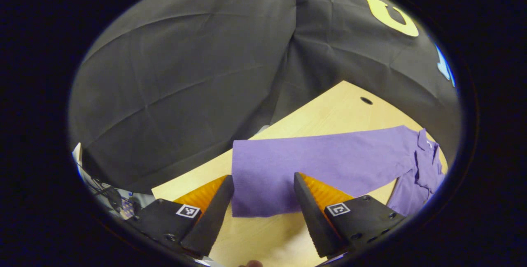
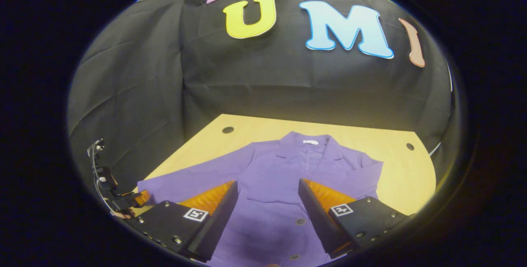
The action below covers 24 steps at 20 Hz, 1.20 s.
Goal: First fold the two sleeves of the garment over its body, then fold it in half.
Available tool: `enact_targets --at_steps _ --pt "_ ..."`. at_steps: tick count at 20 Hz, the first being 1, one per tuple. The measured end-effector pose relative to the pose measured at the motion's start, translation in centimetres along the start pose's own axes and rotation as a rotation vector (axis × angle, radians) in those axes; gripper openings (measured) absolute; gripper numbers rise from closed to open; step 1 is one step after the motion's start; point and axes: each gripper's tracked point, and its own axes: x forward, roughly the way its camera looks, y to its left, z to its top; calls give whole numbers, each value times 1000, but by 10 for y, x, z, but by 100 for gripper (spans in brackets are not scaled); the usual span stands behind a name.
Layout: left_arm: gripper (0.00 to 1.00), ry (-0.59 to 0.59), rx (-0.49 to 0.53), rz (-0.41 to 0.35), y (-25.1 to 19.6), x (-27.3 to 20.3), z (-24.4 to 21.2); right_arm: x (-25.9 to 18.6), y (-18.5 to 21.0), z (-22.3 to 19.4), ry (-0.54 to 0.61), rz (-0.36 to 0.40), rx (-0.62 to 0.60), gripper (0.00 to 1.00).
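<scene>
We see the purple garment [image 2: 271,184] flat on the tabletop [image 2: 395,168], its sleeve [image 1: 304,164] ahead of the left tool [image 1: 263,195], both tools spread wide, right tool [image 2: 267,201] holding nothing.

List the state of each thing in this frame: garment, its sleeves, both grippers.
Garment: spread flat on the table, collar toward the wall, not folded.
One sleeve: stretched straight out, unfolded.
Other sleeve: lying bent near the body.
Left gripper: open, at the cuff, holding nothing.
Right gripper: open, above the body.
</scene>
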Motion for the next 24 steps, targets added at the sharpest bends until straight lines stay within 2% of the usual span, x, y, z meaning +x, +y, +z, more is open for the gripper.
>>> enact_targets --at_steps 6,9,14,17,18,19,20,24 --pt "95 9 50 18 -1 1 -3 -6 14 -1 6 28 -8 92" --pt "98 14 66 15 -3 3 -5 -8 19 1 -6 37 -8 92" --pt "70 1 85 -38 -23 8 -3 -13 22 3 -21 56 -3 92" --pt "22 -14 88 -39 -37 8 -2 -16 15 -1 -8 55 -2 92" --pt "16 -11 115 -52 -39 8 -2 -17 12 -1 -13 52 4 92" --pt "16 -19 119 -54 -36 6 2 -18 9 -2 -10 51 10 92" --pt "7 -11 110 -72 -41 7 2 -21 4 -2 -10 47 12 92" --pt "7 -21 98 -90 -50 -1 12 -37 -21 2 -26 8 23 92"
